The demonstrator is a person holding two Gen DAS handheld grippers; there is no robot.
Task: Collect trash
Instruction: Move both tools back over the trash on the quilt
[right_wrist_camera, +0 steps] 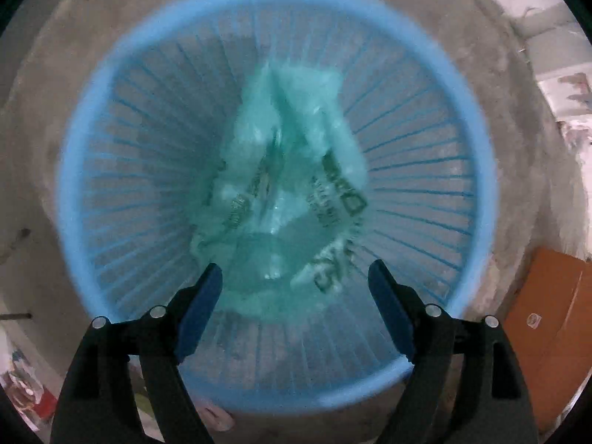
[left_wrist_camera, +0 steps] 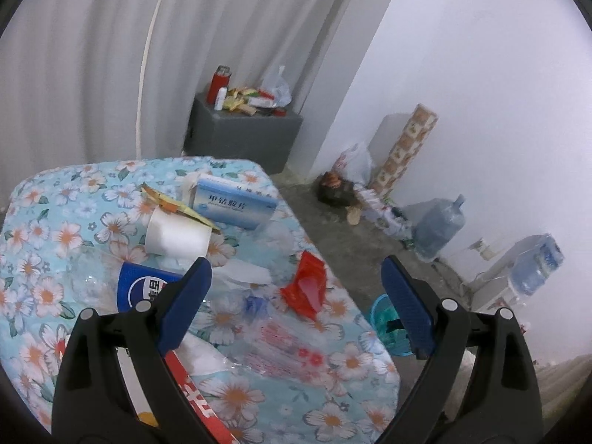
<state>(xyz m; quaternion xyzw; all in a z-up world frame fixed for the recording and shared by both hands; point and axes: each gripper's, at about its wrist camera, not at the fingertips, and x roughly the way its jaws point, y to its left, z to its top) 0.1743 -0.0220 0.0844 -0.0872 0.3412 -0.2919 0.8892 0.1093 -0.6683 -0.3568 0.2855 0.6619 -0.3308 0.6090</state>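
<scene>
On the bench, which wears a blue floral cloth, the litter lies in a loose heap toward the right edge. Going left to right, a clear plastic bottle with a blue label lies on its side near the left edge, a white paper cup is tipped over beside it with a yellow wrapper tucked against its rim, and a blue and white medicine box sits behind them near the far edge. A white crumpled tissue lies further right, then a red plastic wrapper close to the right edge, with a clear printed bag nearer the front. The left gripper hovers over this heap with its jaws spread wide and nothing between them. Everything here looks light. The cup and the box are stiff enough to pinch across their walls but would crush under a hard squeeze; the tissue and wrappers are limp, and the film is probably slippery, so a bunched fold is the better hold. The bottle may roll, and its neck or middle seems safest. Off the right edge, on the concrete floor, stands the blue slatted basket. The right gripper points straight down into it, jaws released and empty, above a crumpled pale green bag lying in the bottom.
</scene>
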